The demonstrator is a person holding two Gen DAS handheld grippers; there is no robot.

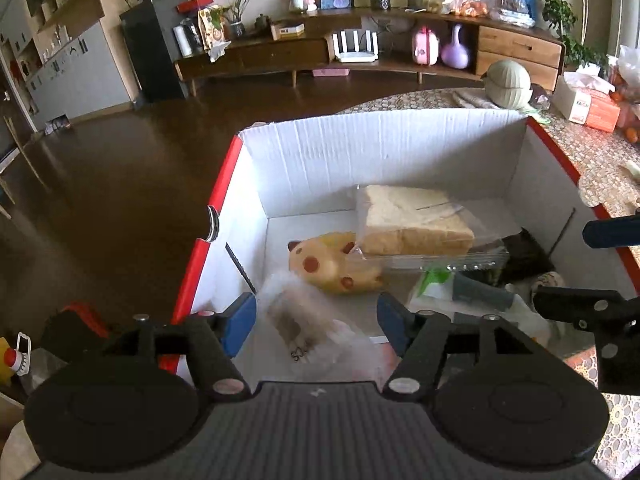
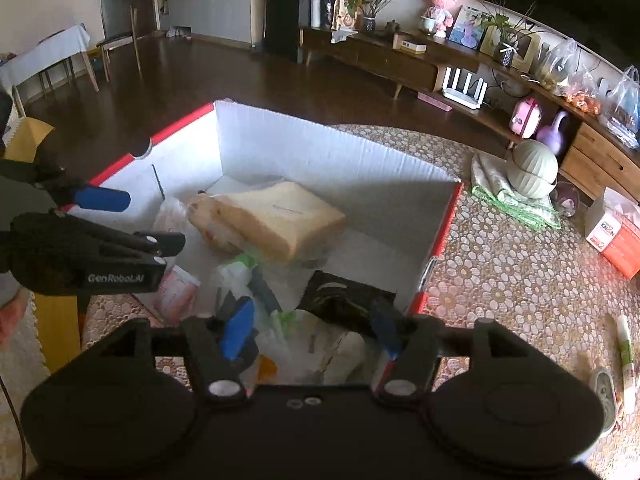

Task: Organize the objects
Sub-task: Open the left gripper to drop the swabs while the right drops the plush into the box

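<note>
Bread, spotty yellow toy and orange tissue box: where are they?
bread (image 1: 416, 218), left wrist view, top of loaf.
spotty yellow toy (image 1: 324, 262), left wrist view, its body.
orange tissue box (image 2: 618, 240), right wrist view, its side.

Clear packet (image 1: 316, 332) motion-blurred beside the cardboard box's (image 1: 360, 148) near wall, its print unreadable, dark pouch (image 2: 344, 300) half hidden behind bagged bread (image 1: 412, 224), glue stick label (image 2: 625, 346) illegible.

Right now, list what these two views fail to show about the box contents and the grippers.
- Clear bag, left wrist view: motion-blurred, print unreadable, contents unclear.
- Dark packet, right wrist view: right gripper fingers cover its near edge; label illegible.
- Bread loaf: underside and what it rests on hidden by wrapping.
- Box near wall: cut off behind both gripper bodies.
- Left gripper: open, but whether it touches the bag is unclear.
</note>
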